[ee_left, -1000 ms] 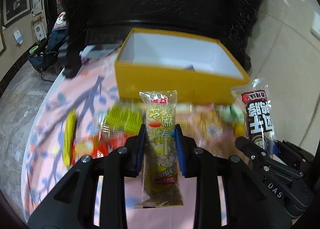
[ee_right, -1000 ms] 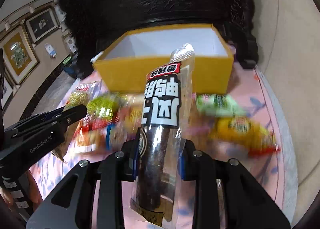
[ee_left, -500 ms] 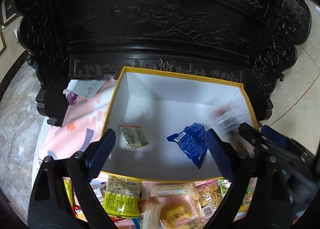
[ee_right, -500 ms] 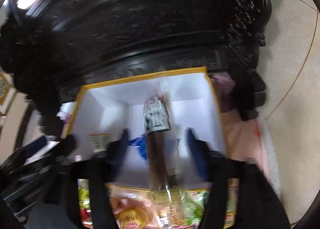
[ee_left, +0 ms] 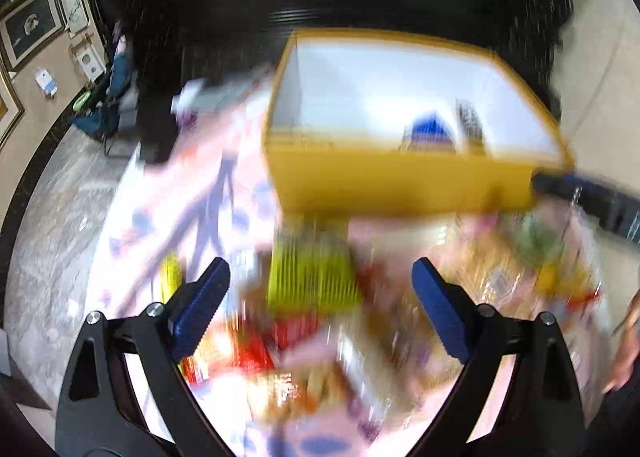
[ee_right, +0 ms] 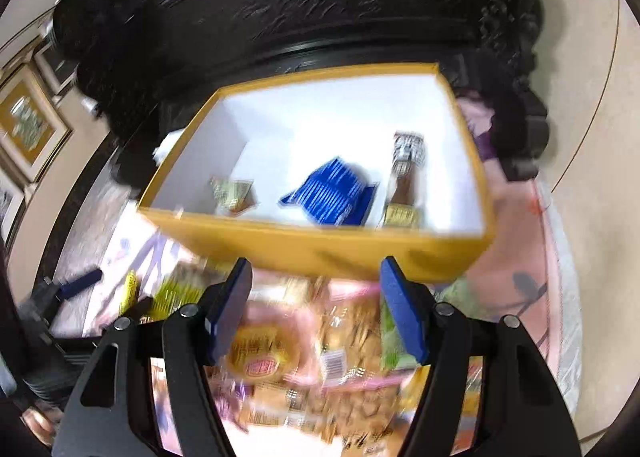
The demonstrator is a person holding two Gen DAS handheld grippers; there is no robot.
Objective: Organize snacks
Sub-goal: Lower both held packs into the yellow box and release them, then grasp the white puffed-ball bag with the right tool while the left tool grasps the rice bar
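Yellow box (ee_right: 320,249) sits on the bench's pink floral cloth (ee_left: 168,217), against dark carved furniture (ee_right: 320,9). Inside the box: blue packet (ee_right: 332,197) at centre, long dark snack stick (ee_right: 404,181) to its right, small pale packet (ee_right: 232,193) to its left. Loose snack pile (ee_right: 320,361), blurred, lies just in front of the box. Left gripper (ee_left: 320,289) and right gripper (ee_right: 316,297) hover over the pile, jaws spread, nothing between them.

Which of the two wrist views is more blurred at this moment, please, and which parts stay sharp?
Left wrist view: heavy motion smear over the yellow cardboard box and the heap of snack packets; only the left gripper is crisp. Right wrist view: milder blur, the blue snack packet in the box readable, the right gripper sharp.
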